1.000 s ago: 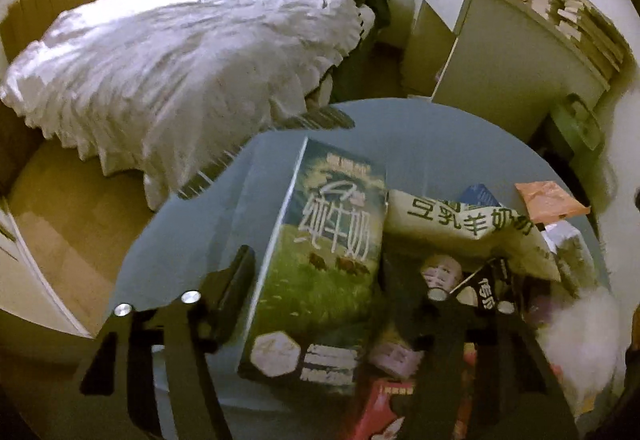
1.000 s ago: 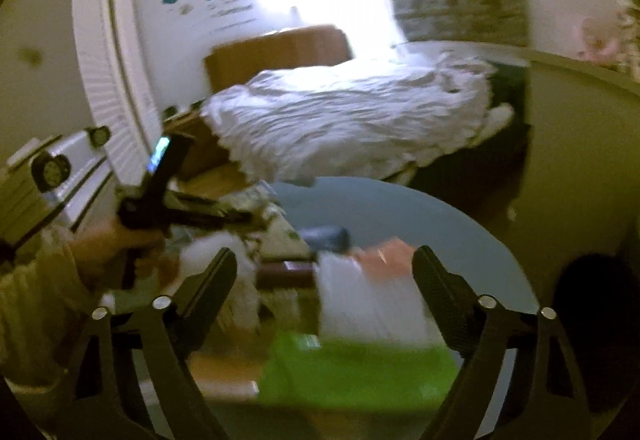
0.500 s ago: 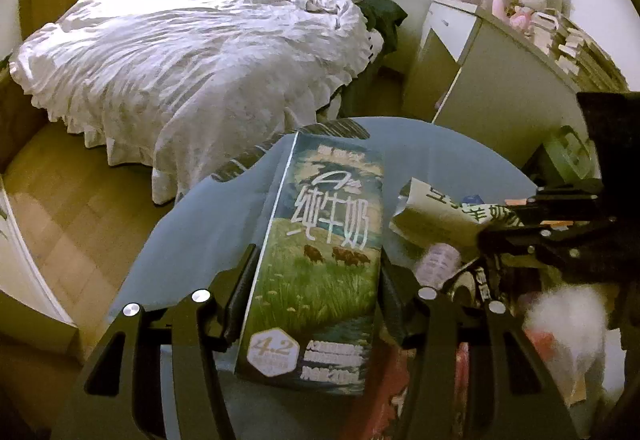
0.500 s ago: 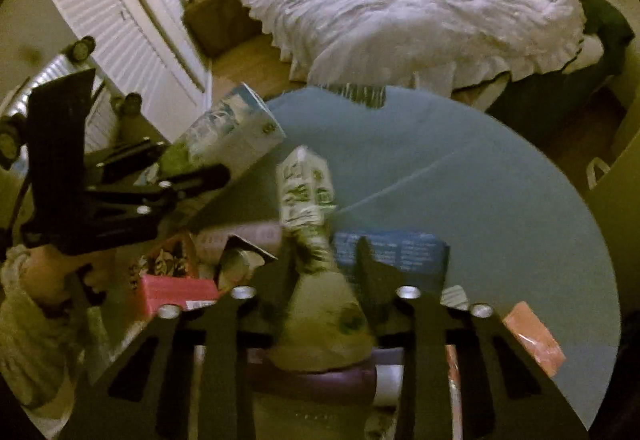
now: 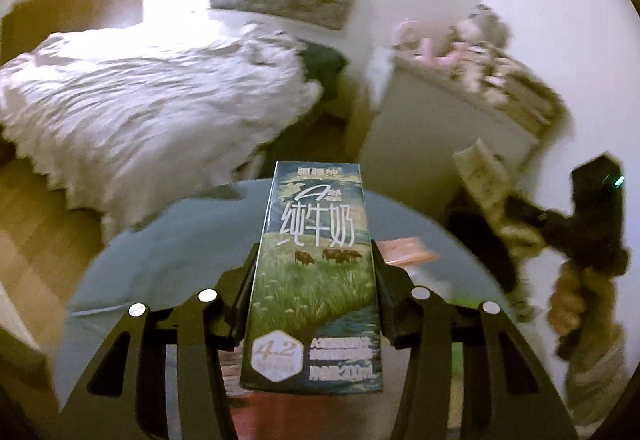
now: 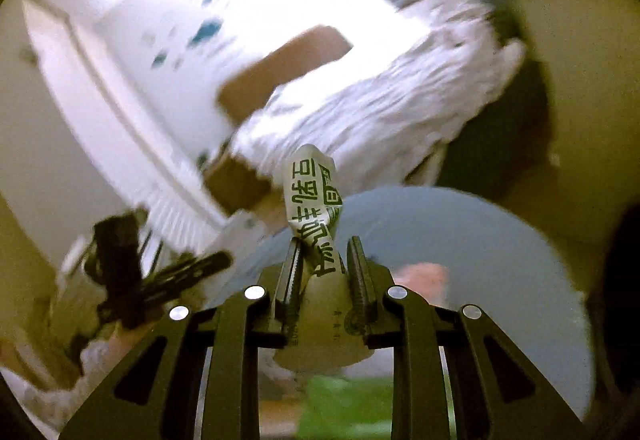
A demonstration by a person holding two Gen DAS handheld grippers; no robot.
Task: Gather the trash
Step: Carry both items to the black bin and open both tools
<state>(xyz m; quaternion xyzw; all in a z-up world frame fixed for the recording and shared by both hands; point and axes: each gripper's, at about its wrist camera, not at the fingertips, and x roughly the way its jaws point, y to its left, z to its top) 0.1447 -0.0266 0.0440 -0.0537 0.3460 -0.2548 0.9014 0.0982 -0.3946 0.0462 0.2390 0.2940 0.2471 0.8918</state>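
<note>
My left gripper point(image 5: 314, 260) is shut on a tall milk carton point(image 5: 316, 280) with a green meadow print, held upright above the round blue table point(image 5: 168, 240). My right gripper point(image 6: 324, 252) is shut on a crumpled white wrapper point(image 6: 314, 200) with green lettering, lifted above the table point(image 6: 480, 240). The right gripper with the wrapper also shows in the left wrist view point(image 5: 492, 192) at the right, held by a hand. The left gripper shows blurred in the right wrist view point(image 6: 132, 272) at the left.
An orange packet point(image 5: 404, 250) lies on the table behind the carton. Something red point(image 5: 304, 416) lies under the carton. A green item point(image 6: 344, 408) lies near the table's front edge. A bed point(image 5: 140, 100) with white bedding and a white cabinet point(image 5: 432, 132) stand beyond the table.
Both grippers have closed on their items and lifted them off the table: the left raised the milk carton upright, the right raised the wrapper. Both views are motion-blurred.
</note>
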